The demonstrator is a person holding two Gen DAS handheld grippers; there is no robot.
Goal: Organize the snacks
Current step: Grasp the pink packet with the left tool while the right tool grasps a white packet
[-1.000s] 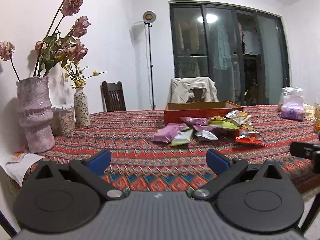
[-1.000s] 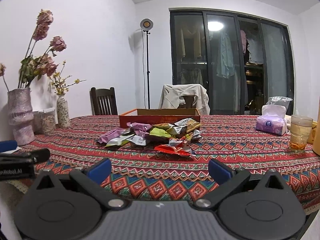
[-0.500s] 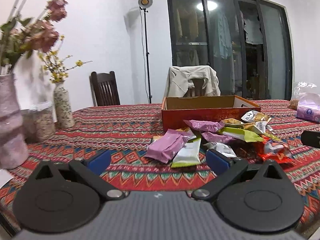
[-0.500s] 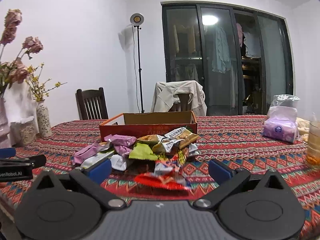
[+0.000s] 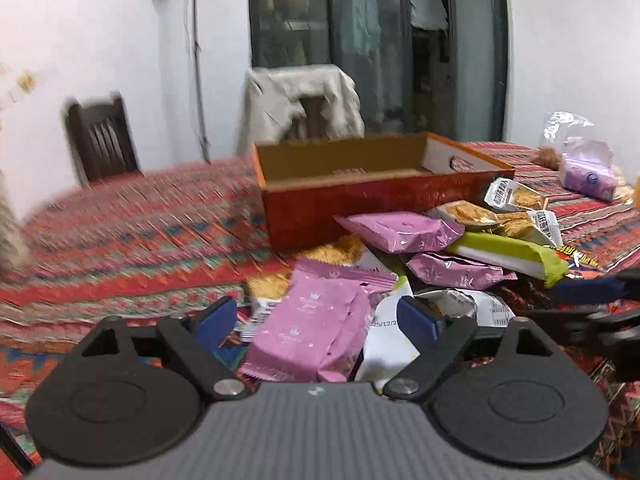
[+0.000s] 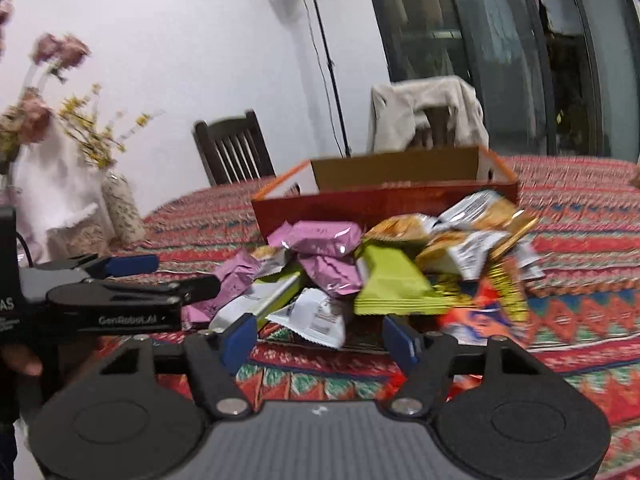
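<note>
Right gripper [image 6: 318, 338] low over the tablecloth [image 6: 580, 312], jaws closing, nothing pressed between the pads. Just ahead, white packet [image 6: 316, 316]; beyond it, green packet [image 6: 390, 284], pink packets [image 6: 320, 238] and red box [image 6: 384, 200]. Left gripper [image 6: 132, 280] off to its left, reaching into the pile.

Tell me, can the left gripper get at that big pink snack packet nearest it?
Probably yes. The pink packet lies on top of the pile, right between the left gripper's closing jaws, with nothing covering it. The pads do not seem to press it yet.
</note>
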